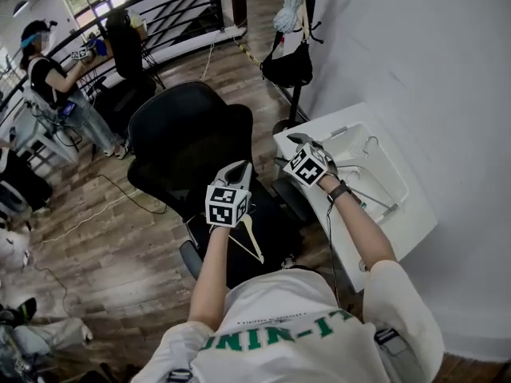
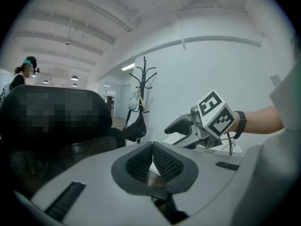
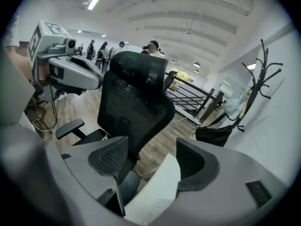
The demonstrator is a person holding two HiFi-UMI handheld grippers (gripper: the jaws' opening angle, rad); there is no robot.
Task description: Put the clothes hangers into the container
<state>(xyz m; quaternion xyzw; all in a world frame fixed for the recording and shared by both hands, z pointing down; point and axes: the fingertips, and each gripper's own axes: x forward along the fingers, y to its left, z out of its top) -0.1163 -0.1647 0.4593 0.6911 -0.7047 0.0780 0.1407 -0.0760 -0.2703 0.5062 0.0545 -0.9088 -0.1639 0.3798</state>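
Observation:
My left gripper [image 1: 238, 167] hangs over the black office chair [image 1: 188, 138], shut on a wooden hanger [image 1: 253, 242] that dangles below it. In the left gripper view the pads [image 2: 162, 164] are pressed together, with a brown bit of the hanger [image 2: 155, 181] just under them. My right gripper [image 1: 298, 140] is open and holds nothing above the near corner of the white table [image 1: 415, 222]. That corner [image 3: 157, 187] shows between its spread fingers [image 3: 110, 159]. A white container [image 1: 401, 183] on the table holds wire hangers [image 1: 369, 145].
A coat rack with a black bag [image 1: 289, 64] stands by the wall beyond the table. The chair fills the space between me and the railing [image 1: 172, 6]. People [image 1: 48, 74] stand at the far left. Cables cross the wooden floor [image 1: 104, 238].

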